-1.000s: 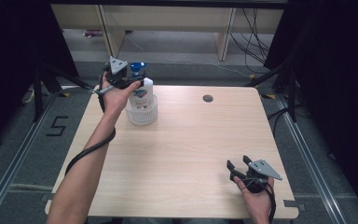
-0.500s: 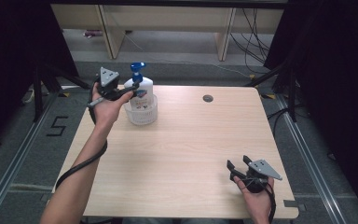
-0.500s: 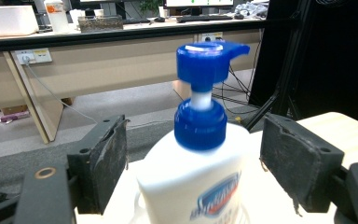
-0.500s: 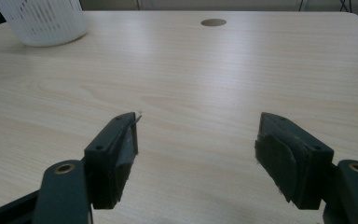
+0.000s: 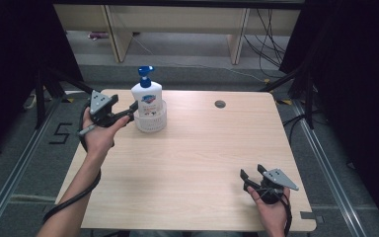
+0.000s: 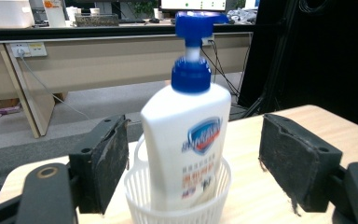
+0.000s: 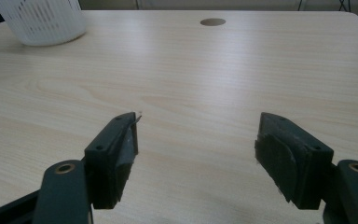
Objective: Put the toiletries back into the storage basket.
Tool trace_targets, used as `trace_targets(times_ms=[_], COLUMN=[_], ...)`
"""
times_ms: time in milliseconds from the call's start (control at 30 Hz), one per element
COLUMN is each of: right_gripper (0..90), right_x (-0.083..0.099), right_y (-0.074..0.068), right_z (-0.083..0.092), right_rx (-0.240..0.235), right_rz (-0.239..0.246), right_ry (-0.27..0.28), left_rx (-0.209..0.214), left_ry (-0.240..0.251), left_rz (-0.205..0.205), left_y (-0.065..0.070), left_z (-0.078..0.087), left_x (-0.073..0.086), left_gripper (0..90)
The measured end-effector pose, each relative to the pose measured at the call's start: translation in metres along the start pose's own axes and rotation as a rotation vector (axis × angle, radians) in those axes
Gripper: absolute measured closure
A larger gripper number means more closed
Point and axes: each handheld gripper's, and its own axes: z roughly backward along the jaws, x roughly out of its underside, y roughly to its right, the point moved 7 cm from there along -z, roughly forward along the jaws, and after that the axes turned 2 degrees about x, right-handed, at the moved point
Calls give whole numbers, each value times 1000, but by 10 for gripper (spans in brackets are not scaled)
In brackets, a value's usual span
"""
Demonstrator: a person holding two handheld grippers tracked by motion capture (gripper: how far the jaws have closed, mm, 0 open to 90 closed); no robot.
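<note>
**Left gripper lining up on the upright bottle**

The bottle point(image 5: 146, 98) is standing upright in the white basket point(image 5: 151, 121), its long axis running straight up and its blue pump point(image 5: 145, 72) at the top. The basket is sitting at the table's point(image 5: 192, 163) far left part, well to the left of the round hole point(image 5: 220, 104).

The left gripper point(image 5: 128, 111) is hovering just left of the basket, apart from it, its jaws spread wide and grasping nothing. In the left gripper view the bottle point(image 6: 186, 140) is standing straight ahead between the two open pads point(image 6: 105, 163), which are flanking it without touching; the basket rim point(image 6: 177, 210) is lying low between them. So the approach line is running level, across the bottle's axis, and the body above the rim looks like the place to close.

The right gripper point(image 5: 250, 177) is resting well away from the basket, at the near right, also spread open and empty. The left one is clearly the nearer, so the grasp probably falls to it.
</note>
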Motion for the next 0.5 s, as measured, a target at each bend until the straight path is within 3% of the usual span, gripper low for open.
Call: trace_targets(times_ms=[67, 133, 300, 333, 367, 433, 500], right_gripper=[302, 302, 302, 302, 302, 302, 302], right_x=[0, 0, 0, -1, 1, 0, 1], right_y=[-1, -1, -2, 1, -3, -1, -2], right_z=[0, 0, 0, 0, 0, -1, 1], right_rx=[-2, -2, -7, 4, -2, -13, -1], right_rz=[-15, -11, -21, 11, -40, -1, -27], right_ry=[-4, 0, 5, 8, -1, 10, -8], left_rx=[1, 28, 12, 3, 0, -6, -3], left_ry=[-1, -4, -17, -23, -24, -33, -40], left_rz=[0, 29, 9, -11, -13, -25, -18], left_y=[0, 2, 0, -1, 0, -2, -2], left_z=[7, 13, 26, 28, 30, 36, 40], left_x=[8, 17, 38, 43, 48, 62, 73], left_gripper=[234, 234, 234, 234, 234, 235, 235])
